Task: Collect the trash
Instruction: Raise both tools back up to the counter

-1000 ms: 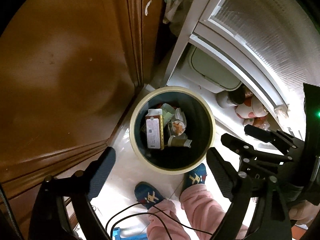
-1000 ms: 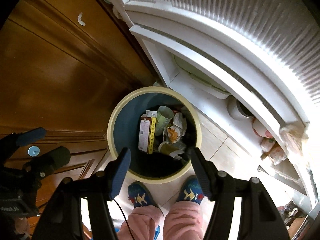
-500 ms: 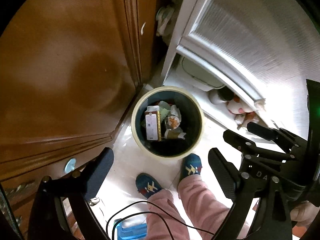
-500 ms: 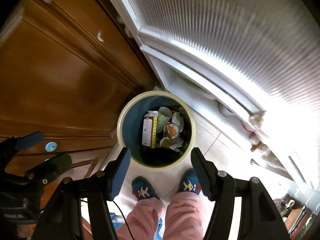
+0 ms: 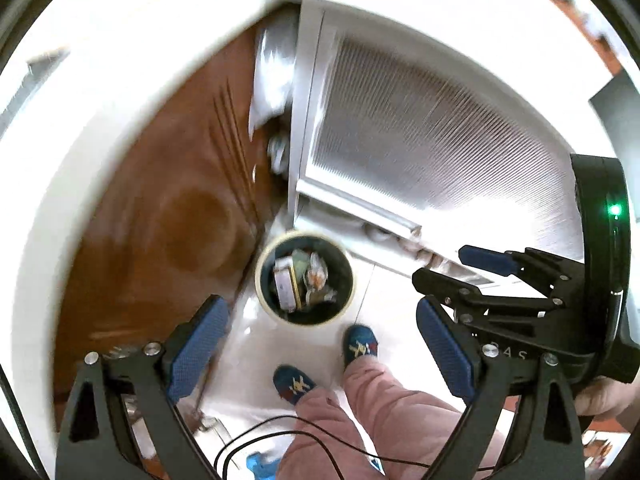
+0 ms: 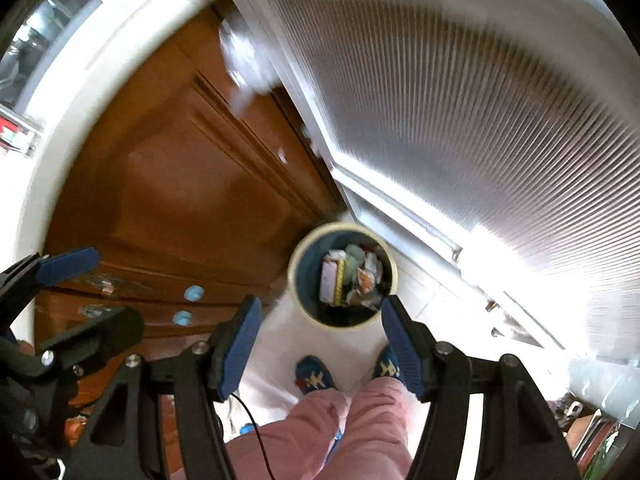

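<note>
A round cream-rimmed trash bin (image 5: pixel 264 296) stands on the white floor far below, holding a flat box (image 5: pixel 285 286) and crumpled wrappers (image 5: pixel 317 276). It also shows in the right wrist view (image 6: pixel 298 304). My left gripper (image 5: pixel 320 344) is open and empty, high above the bin. My right gripper (image 6: pixel 322 344) is open and empty too, also high above it. The right gripper shows at the right of the left wrist view (image 5: pixel 460 268), and the left gripper at the left of the right wrist view (image 6: pixel 80 292).
A brown wooden cabinet (image 6: pixel 180 208) stands left of the bin. A white door with ribbed glass (image 6: pixel 460 128) stands to the right. The person's pink trouser legs (image 5: pixel 360 412) and blue slippers (image 5: pixel 360 346) are just below the bin. A white counter edge (image 5: pixel 80 120) curves above the cabinet.
Both grippers have risen well away from the bin, which now looks much smaller. The counter edge has come into view. Both grippers stay open and empty.
</note>
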`<action>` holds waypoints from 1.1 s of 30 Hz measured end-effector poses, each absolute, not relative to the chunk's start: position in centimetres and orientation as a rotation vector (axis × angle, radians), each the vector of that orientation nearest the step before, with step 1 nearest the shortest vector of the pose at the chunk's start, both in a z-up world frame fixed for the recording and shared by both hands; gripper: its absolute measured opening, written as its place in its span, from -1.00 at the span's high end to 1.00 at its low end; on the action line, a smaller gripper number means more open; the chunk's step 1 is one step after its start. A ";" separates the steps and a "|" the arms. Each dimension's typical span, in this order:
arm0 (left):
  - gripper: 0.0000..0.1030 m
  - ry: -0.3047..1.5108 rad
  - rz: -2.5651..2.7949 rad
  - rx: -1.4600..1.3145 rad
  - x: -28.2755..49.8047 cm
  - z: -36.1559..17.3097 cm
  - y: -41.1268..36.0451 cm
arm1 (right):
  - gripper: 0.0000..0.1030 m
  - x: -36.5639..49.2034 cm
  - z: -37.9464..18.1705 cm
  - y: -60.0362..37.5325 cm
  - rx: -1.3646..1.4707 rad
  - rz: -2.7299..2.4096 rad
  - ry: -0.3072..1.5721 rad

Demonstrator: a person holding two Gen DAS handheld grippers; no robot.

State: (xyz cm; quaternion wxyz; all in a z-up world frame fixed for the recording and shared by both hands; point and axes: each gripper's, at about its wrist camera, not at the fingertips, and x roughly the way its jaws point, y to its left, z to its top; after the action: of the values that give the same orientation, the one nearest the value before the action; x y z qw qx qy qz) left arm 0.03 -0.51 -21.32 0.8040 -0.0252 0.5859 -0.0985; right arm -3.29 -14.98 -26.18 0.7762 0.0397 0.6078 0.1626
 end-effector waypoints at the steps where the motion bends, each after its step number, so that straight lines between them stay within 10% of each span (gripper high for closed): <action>1: -0.83 1.229 -0.218 -0.041 -0.1 -19.6 -0.4 | -0.22 -3.4 -24.8 -14.9 0.085 0.354 1.292; 33: -0.83 0.662 0.051 0.100 11.7 16.1 7.3 | -0.22 10.8 8.9 -15.7 0.047 0.470 0.820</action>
State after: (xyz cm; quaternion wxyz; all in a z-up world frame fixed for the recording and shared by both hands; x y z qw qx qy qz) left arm 11.73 7.27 16.06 0.9441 0.0490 0.3250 0.0252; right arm 10.81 -15.65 8.93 0.8901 0.0226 0.3949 0.2264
